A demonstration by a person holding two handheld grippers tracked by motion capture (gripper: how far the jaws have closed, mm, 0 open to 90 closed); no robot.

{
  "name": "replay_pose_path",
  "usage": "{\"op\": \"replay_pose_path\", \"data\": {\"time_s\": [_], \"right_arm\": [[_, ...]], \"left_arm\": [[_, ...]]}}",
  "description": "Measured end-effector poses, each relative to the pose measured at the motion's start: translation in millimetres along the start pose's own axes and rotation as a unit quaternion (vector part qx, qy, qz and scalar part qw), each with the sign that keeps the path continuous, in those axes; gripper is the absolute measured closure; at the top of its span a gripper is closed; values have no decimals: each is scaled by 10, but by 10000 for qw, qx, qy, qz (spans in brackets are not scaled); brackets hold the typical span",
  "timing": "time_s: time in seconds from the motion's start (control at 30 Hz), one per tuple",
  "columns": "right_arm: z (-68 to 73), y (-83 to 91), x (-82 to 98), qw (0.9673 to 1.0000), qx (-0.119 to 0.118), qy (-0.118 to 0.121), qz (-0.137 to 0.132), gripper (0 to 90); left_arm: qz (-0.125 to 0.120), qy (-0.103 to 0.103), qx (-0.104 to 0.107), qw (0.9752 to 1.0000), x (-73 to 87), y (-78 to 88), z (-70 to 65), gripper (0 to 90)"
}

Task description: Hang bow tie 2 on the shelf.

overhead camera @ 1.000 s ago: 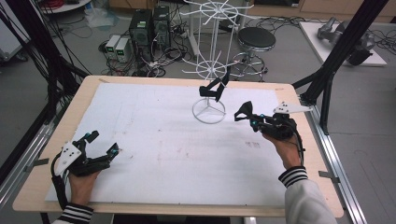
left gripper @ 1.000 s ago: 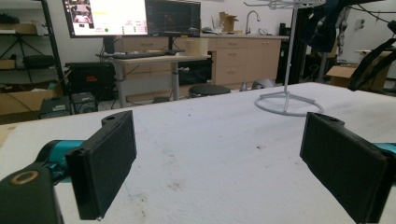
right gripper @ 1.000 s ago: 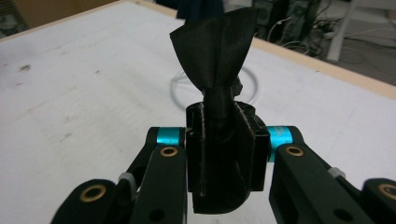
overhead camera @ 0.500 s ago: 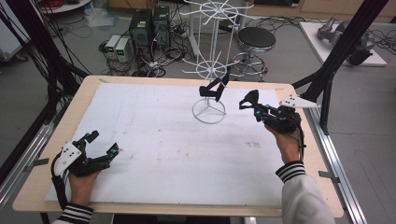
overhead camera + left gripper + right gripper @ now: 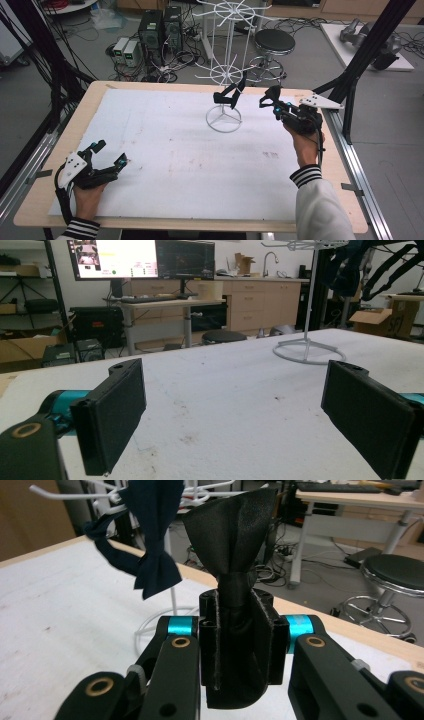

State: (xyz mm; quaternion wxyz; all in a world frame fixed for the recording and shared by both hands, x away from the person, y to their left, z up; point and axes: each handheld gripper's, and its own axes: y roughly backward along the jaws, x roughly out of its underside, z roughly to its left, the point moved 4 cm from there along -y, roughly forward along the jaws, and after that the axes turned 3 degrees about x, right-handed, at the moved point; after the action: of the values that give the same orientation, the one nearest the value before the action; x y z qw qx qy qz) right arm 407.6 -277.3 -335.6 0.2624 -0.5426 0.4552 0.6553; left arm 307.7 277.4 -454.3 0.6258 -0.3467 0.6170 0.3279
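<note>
Clearly a black bow tie (image 5: 235,580) is pinched at its knot in the shut right tool (image 5: 235,645), held upright beside the rack (image 5: 224,75) for hanging; the left tool (image 5: 240,410) gapes empty on the bench (image 5: 165,150).

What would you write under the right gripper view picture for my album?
Right tool shut on a black bow tie, near a navy bow tie hanging from the white rack.

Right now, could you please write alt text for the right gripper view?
The right tongs are shut on a black bow tie. Behind it, a navy bow tie hangs from a white wire rack on the table.
</note>
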Motion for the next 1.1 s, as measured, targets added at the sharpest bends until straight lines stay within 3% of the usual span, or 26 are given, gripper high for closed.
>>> {"op": "replay_pose_path", "data": {"time_s": [0.4,0.77,1.1], "right_arm": [[17,-44,-152,9990,217,-58,-394,757],[73,-152,-331,9969,503,-124,-597,757],[176,-234,-418,9967,433,-75,-683,756]], "left_arm": [[5,2,1,10000,0,0,0,112],[-1,2,0,10000,0,0,0,112],[-1,5,4,10000,0,0,1,112]]}}
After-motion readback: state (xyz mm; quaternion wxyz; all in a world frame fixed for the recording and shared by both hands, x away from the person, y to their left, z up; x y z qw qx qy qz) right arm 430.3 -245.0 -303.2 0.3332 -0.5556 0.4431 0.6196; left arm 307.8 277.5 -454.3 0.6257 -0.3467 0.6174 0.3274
